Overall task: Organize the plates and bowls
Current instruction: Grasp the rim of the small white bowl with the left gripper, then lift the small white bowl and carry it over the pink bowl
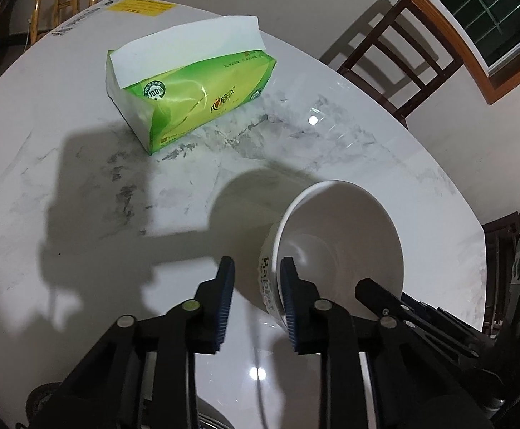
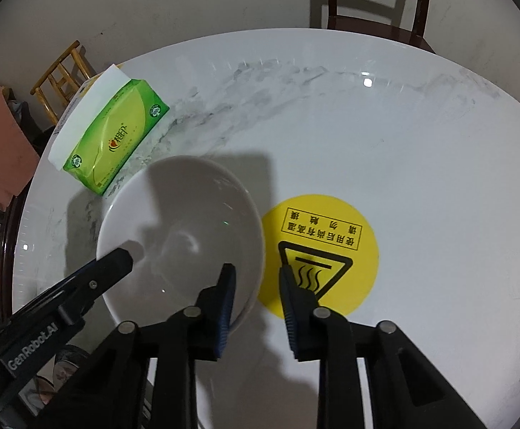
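The left hand-held gripper [image 1: 256,264] is part open. It straddles the rim of the bowl [image 1: 342,236] with one finger inside and one outside, and a gap shows beside the outer pad, so it has no firm hold yet. The right hand-held gripper [image 2: 256,268] does the same at the bowl's 4 o'clock, also unclamped. The bowl sits on the surface [image 2: 438,164], with a yellow sticker [image 2: 353,228] at its 3 o'clock and a tissue pack [image 2: 117,136] at 11.

The bowl looks like glazed ceramic, so it is probably stiff, fairly heavy, slick and easy to chip. The thin rim is the only place to grip. Holds on opposite sides should stop it tipping, and the pads need to close squarely.
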